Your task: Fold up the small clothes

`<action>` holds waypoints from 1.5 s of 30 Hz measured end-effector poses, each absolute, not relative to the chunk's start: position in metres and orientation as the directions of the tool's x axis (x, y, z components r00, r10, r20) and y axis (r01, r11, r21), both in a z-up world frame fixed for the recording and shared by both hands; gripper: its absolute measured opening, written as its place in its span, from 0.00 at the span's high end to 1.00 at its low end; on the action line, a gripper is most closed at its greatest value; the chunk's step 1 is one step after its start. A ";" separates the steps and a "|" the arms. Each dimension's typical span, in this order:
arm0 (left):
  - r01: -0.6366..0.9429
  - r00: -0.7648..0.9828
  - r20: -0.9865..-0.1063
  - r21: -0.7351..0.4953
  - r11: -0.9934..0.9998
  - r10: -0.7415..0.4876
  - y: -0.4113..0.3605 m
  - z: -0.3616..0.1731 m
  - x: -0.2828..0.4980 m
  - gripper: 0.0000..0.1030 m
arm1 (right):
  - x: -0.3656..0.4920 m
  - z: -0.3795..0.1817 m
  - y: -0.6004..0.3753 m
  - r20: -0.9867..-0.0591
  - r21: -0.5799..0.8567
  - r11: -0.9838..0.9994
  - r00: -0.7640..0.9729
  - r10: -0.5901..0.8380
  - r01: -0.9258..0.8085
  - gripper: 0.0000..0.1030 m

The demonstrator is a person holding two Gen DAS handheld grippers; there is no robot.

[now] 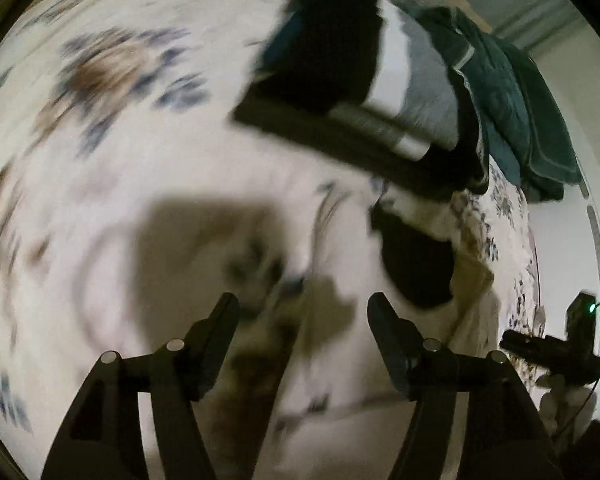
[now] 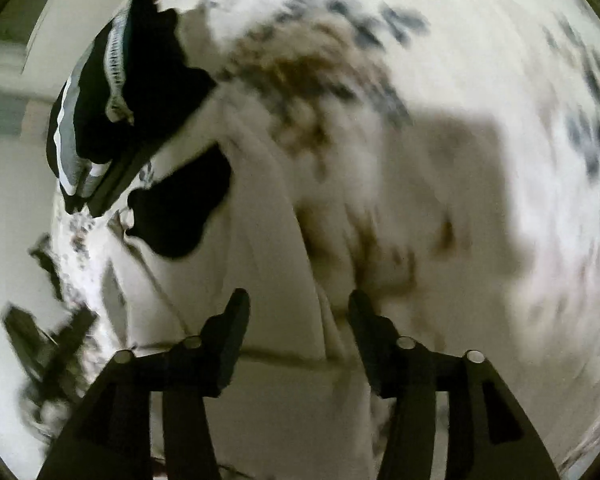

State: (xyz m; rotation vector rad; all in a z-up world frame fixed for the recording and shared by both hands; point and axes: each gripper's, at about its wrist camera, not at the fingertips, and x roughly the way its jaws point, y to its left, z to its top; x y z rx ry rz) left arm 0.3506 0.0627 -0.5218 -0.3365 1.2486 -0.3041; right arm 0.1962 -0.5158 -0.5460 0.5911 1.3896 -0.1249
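Both views are blurred by motion. A white garment (image 2: 260, 280) lies spread on the floral bedsheet (image 2: 460, 60), with a black patch (image 2: 180, 212) near its far left edge. My right gripper (image 2: 298, 300) is open and empty just above this garment. In the left wrist view the same white garment (image 1: 472, 280) and its black patch (image 1: 416, 264) lie to the right of my left gripper (image 1: 302, 304), which is open and empty over the sheet (image 1: 100, 160). A stack of folded clothes (image 1: 360, 92), black, white and grey, sits further back.
The folded stack also shows in the right wrist view (image 2: 112, 112) at far left. A dark teal blanket (image 1: 512, 100) lies behind the stack. The right hand-held gripper (image 1: 560, 344) shows at the left view's right edge. A white wall (image 1: 572, 100) lies beyond the bed.
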 end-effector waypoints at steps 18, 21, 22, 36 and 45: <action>0.421 0.231 -0.947 -0.110 0.900 -0.224 -0.064 -0.564 0.431 0.93 | 0.344 -0.579 -0.477 -0.991 0.112 0.986 0.090 0.101 0.122 0.96; 0.404 0.284 -0.920 -0.142 0.904 -0.271 -0.052 -0.536 0.414 0.93 | 0.326 -0.554 -0.487 -0.979 0.152 0.977 0.156 0.129 0.147 0.96; 0.394 0.298 -0.910 -0.158 0.905 -0.289 -0.047 -0.526 0.406 0.93 | 0.320 -0.545 -0.490 -0.974 0.169 0.973 0.178 0.140 0.156 0.96; 0.244 0.313 -0.877 -0.296 0.923 -0.364 0.014 -0.455 0.234 0.93 | 0.121 -0.472 -0.449 -0.934 0.312 0.927 0.245 0.259 0.208 0.96; 0.175 0.224 -0.914 -0.302 0.937 -0.337 0.034 -0.496 0.163 0.93 | 0.041 -0.518 -0.430 -0.949 0.310 0.929 0.122 0.290 0.204 0.96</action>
